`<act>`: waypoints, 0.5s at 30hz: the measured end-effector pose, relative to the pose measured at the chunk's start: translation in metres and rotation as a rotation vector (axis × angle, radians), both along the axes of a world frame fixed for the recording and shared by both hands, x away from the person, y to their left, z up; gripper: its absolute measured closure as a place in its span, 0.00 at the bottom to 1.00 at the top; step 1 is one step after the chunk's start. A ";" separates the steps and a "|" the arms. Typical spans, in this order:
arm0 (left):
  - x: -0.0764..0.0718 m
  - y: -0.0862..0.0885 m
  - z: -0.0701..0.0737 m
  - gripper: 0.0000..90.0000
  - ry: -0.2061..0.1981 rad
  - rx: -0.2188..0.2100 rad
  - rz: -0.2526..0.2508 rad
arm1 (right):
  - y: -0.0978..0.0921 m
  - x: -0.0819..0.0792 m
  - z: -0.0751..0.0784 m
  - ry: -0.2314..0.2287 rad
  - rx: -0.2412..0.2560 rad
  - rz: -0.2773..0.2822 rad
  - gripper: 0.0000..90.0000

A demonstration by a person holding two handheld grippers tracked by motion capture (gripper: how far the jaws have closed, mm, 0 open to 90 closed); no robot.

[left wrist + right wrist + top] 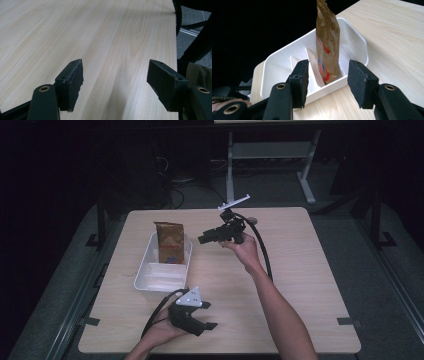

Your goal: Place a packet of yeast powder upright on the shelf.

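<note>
A lab or test room: a bare wooden surface (300, 270) on grey carpet, tape marks at its edges, and cables and a metal desk frame (270, 155) in the dark beyond the tongs.

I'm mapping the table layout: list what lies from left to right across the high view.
White tray → brown bag standing in it → left hand-held gripper → right hand-held gripper, whose body lies further right.
</note>
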State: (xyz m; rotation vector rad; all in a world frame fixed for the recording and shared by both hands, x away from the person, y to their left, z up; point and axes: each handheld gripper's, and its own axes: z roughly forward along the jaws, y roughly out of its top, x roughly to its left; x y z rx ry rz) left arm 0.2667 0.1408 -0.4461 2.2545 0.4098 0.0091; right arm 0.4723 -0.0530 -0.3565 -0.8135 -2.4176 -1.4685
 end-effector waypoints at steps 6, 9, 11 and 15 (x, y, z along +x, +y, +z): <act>0.000 0.000 0.000 0.32 -0.001 0.004 -0.005 | -0.012 -0.007 0.001 -0.004 -0.004 -0.003 0.56; 0.000 -0.001 0.000 0.31 -0.002 0.003 -0.003 | -0.016 -0.009 0.001 -0.004 -0.001 -0.005 0.56; 0.000 -0.001 0.000 0.31 -0.004 0.008 0.001 | -0.025 -0.013 -0.001 -0.006 -0.004 -0.011 0.56; 0.000 -0.001 0.000 0.30 -0.004 0.007 0.002 | -0.034 -0.017 -0.002 -0.001 0.000 -0.020 0.55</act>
